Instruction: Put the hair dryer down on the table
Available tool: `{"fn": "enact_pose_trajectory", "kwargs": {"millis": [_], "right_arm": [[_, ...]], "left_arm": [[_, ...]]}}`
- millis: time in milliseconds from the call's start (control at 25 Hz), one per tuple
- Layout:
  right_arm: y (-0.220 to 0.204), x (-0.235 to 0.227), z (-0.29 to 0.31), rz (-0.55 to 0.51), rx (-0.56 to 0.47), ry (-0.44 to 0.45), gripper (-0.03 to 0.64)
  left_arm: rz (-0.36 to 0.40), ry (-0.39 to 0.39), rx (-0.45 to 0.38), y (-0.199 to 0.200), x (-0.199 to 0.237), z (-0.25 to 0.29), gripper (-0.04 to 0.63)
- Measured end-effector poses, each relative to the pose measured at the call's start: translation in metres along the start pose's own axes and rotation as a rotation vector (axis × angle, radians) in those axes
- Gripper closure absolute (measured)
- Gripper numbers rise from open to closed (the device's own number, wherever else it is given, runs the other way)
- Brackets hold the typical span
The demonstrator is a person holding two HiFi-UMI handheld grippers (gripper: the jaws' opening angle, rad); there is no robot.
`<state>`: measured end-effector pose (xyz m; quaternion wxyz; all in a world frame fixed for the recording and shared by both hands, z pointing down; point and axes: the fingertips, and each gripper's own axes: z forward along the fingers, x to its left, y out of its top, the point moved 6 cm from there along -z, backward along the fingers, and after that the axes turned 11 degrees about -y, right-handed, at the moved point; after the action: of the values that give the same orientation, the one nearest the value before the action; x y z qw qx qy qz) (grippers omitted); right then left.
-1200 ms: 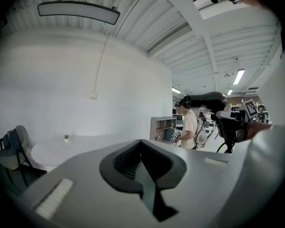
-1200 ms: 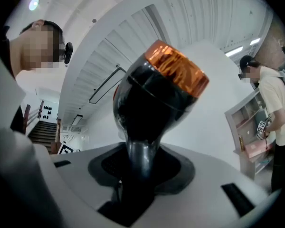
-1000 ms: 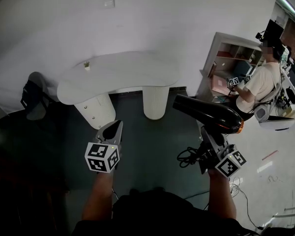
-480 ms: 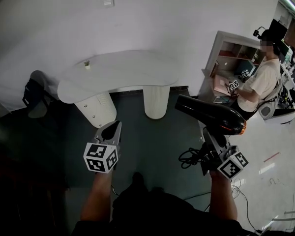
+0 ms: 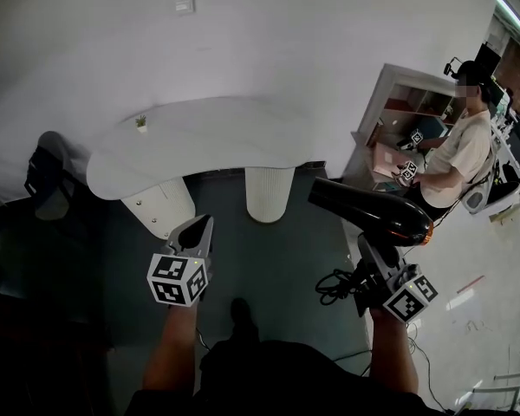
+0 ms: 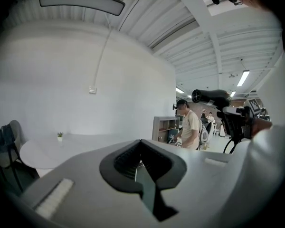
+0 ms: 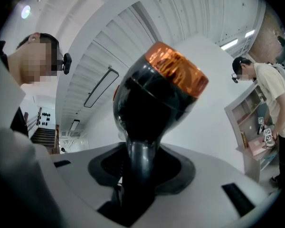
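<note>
The black hair dryer point(image 5: 373, 208) with an orange rear ring hangs over the dark floor at the right. My right gripper point(image 5: 370, 248) is shut on its handle, and the barrel points up and left. In the right gripper view the hair dryer point(image 7: 156, 94) rises out of the jaws of the right gripper point(image 7: 137, 167). My left gripper point(image 5: 198, 225) stands at the left, shut and holding nothing; in its own view the left gripper point(image 6: 140, 151) faces the white kidney-shaped table point(image 6: 42, 151). That table point(image 5: 208, 133) stands ahead by the wall, apart from both grippers.
A small potted plant point(image 5: 141, 122) sits at the table's left end. A dark chair point(image 5: 43, 176) stands left of it. The dryer's cord point(image 5: 334, 284) hangs coiled below the right gripper. A shelf unit point(image 5: 399, 115) and a person point(image 5: 455, 154) are at the right.
Both grippers have moved forward towards the table, which now sits a little further left in the head view. The hair dryer stays in the right gripper's grip.
</note>
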<state>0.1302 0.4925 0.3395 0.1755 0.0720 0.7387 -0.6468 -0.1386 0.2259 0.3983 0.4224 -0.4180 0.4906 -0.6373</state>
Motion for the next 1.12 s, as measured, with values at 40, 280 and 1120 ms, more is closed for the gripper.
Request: {"fn": "enact_pose_trajectory", "kwargs": {"millis": [40,280,1120], "right_arm": [[0.001,-0.003,0.011,-0.004,0.000,-0.006,0.454],[0.002,-0.017,0.081,-0.008,-0.005,-0.008,0.454],[-0.034,0.019,0.279,0.062,0.050,0.076,0.454]], "left_arm": [[-0.004,-0.004,-0.001,0.002,0.010,0.009,0.584],[0.011,-0.036,0.015,0.019,0.064,0.062,0.584],[-0.019,0.033,0.006,0.031,0.235,0.072,0.584]]}}
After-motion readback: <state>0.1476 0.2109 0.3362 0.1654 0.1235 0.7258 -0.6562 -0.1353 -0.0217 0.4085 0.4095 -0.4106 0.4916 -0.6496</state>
